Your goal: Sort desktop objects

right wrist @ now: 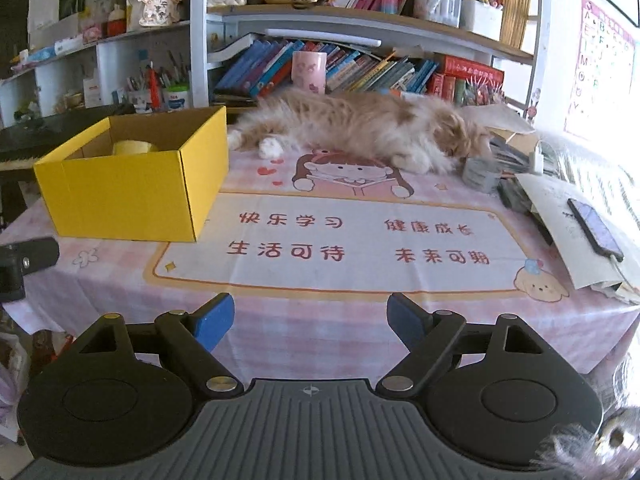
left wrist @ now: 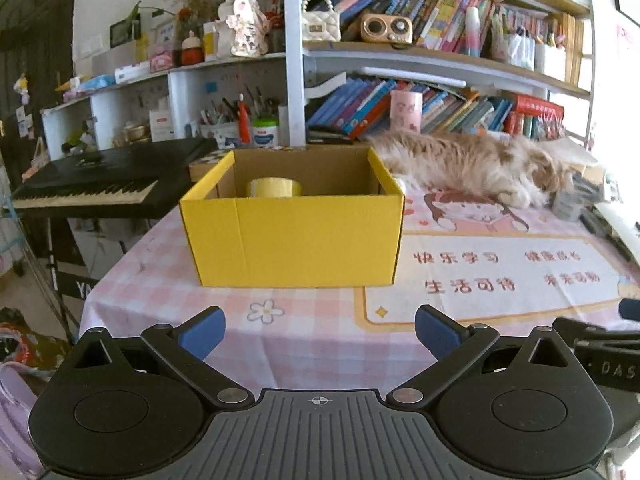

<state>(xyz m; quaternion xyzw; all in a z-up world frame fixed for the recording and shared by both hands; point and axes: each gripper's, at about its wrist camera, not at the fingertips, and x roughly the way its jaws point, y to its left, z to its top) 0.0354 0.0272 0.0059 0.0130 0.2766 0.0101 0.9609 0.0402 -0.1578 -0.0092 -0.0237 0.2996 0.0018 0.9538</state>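
Observation:
A yellow cardboard box (left wrist: 296, 236) stands open on the pink checked tablecloth (left wrist: 304, 344), straight ahead of my left gripper (left wrist: 318, 334). A roll of yellow tape (left wrist: 274, 187) lies inside it. In the right wrist view the box (right wrist: 128, 196) is at the left with the tape roll (right wrist: 134, 147) in it. My left gripper is open and empty near the table's front edge. My right gripper (right wrist: 310, 322) is open and empty, low at the front edge, right of the box.
A long-haired cat (right wrist: 360, 128) lies across the back of the table. A grey object (right wrist: 480, 174), papers (right wrist: 576, 224) and a phone (right wrist: 596, 230) sit at the right. Bookshelves (right wrist: 360, 20) stand behind. A black keyboard (left wrist: 100, 184) stands left of the table.

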